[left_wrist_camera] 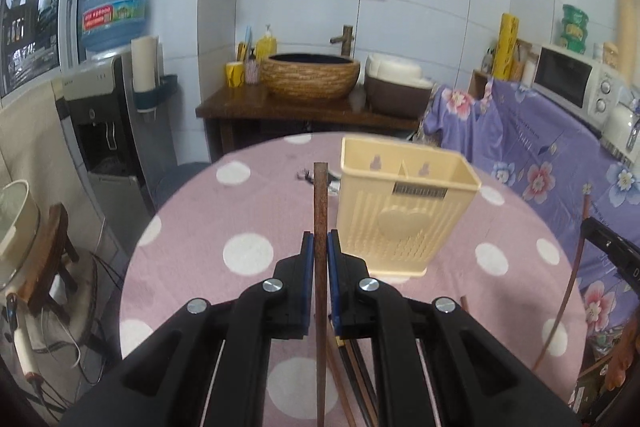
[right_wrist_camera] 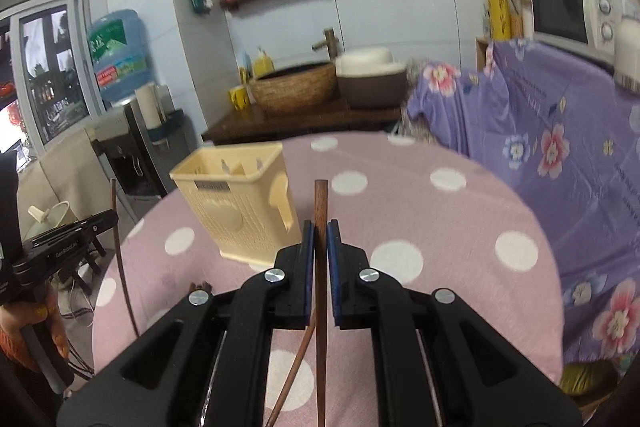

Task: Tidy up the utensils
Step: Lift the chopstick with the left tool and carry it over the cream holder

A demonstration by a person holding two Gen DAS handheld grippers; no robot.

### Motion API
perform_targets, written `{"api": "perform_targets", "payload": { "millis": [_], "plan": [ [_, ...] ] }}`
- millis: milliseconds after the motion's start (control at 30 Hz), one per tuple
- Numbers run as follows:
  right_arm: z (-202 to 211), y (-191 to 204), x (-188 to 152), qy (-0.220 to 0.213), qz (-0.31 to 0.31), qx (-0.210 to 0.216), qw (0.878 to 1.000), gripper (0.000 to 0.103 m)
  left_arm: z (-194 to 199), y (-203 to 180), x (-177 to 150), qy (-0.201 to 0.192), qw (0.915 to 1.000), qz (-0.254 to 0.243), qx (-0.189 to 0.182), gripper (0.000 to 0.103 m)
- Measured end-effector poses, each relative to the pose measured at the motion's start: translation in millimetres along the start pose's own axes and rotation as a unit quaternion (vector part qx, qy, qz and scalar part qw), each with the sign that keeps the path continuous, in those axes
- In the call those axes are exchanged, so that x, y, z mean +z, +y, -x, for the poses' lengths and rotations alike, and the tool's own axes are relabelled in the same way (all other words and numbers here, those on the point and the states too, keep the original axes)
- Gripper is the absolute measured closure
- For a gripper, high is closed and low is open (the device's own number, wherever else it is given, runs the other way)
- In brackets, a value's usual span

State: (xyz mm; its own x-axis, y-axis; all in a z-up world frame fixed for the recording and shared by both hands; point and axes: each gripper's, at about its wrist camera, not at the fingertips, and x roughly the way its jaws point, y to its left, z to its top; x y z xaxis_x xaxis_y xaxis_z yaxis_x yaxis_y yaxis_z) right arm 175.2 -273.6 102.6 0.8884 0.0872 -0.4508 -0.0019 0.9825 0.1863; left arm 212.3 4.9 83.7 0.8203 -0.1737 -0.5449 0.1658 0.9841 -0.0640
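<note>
Chopsticks of dark brown wood (left_wrist_camera: 320,211) (right_wrist_camera: 321,211) sit clamped in both black grippers (left_wrist_camera: 320,247) (right_wrist_camera: 321,237), next needing aim into the cream plastic holder (left_wrist_camera: 404,211) at frame centre.

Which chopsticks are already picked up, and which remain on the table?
One is clamped in each gripper, left and right. The rest lie on the table below the left gripper.

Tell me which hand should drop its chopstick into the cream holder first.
Probably left: the left gripper, shut on its chopstick, has the holder close beside it. The right gripper sees it further off.
</note>
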Motion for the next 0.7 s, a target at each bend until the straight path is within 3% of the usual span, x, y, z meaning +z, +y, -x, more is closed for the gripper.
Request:
{"api": "perform_targets", "payload": {
  "millis": [500,700],
  "plan": [
    [0,1,41,-0.017,0.024,-0.002,1.0,0.096,10,3,36,-0.037,0.9991,-0.005,0.018,0.095],
    [0,11,73,-0.031,0.037,0.009,0.999,0.096,21,4,71,-0.059,0.9981,-0.009,0.019,0.095]
  ]
}}
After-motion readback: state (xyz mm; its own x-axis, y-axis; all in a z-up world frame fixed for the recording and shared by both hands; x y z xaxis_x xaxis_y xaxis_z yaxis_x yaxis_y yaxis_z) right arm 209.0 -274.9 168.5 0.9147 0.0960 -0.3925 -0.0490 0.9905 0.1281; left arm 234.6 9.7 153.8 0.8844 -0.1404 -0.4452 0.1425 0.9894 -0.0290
